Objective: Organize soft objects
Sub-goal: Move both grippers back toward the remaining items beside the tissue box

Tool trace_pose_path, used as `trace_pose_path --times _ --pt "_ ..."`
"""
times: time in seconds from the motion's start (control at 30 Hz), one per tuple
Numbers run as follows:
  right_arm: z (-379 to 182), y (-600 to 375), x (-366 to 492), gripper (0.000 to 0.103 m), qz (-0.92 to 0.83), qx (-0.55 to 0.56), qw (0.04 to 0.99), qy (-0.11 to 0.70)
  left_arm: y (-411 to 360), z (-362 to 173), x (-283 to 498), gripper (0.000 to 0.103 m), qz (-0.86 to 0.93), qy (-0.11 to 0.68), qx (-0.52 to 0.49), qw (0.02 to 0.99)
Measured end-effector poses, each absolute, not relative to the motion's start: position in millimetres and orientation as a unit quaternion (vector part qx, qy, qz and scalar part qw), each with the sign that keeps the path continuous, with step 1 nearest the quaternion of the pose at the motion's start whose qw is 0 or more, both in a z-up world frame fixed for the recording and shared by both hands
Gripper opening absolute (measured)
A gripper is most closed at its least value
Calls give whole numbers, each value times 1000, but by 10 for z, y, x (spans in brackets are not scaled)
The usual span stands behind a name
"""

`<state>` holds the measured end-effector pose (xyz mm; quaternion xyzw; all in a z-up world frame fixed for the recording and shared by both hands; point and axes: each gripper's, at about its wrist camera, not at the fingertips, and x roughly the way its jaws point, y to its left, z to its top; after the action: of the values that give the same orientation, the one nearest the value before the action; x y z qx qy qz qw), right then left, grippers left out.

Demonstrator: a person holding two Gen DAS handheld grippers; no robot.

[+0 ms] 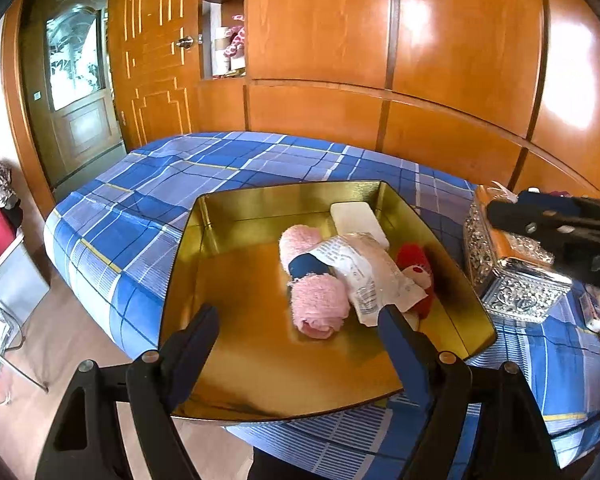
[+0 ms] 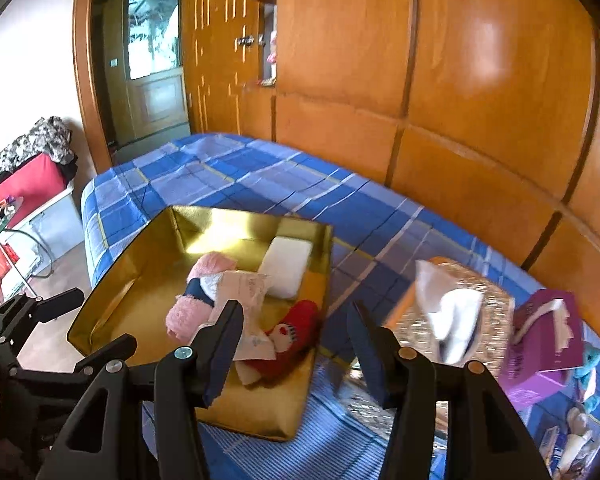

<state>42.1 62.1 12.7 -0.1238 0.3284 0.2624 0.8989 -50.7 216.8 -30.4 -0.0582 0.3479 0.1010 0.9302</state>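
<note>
A gold tray (image 1: 236,320) lies on the blue plaid bed (image 1: 148,184). In it are a rolled pink towel (image 1: 320,312) with a dark blue band, a white plastic packet (image 1: 364,268) lying over the roll, a red plush toy (image 1: 414,264) and a white block (image 1: 356,216). My left gripper (image 1: 298,318) hovers open over the tray's near edge, nothing between its fingers. My right gripper (image 2: 294,312) is open and empty above the tray's right rim (image 2: 324,264); in the left wrist view its black fingers (image 1: 540,216) reach in from the right.
An ornate silver tissue box (image 2: 472,292) with white tissue sticking out stands right of the tray. Beyond it lies a purple tissue box (image 2: 544,344) with small items nearby. Wooden wardrobe panels (image 1: 420,60) back the bed. Floor and a glass table (image 2: 8,264) lie left.
</note>
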Motion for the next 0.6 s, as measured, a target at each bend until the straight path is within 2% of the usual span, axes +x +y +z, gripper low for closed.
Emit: trace_pose_path --times 0.6 --pt "522 -942 318 55 130 -62 951 274 1726 -180 -523 82 48 338 -7 940"
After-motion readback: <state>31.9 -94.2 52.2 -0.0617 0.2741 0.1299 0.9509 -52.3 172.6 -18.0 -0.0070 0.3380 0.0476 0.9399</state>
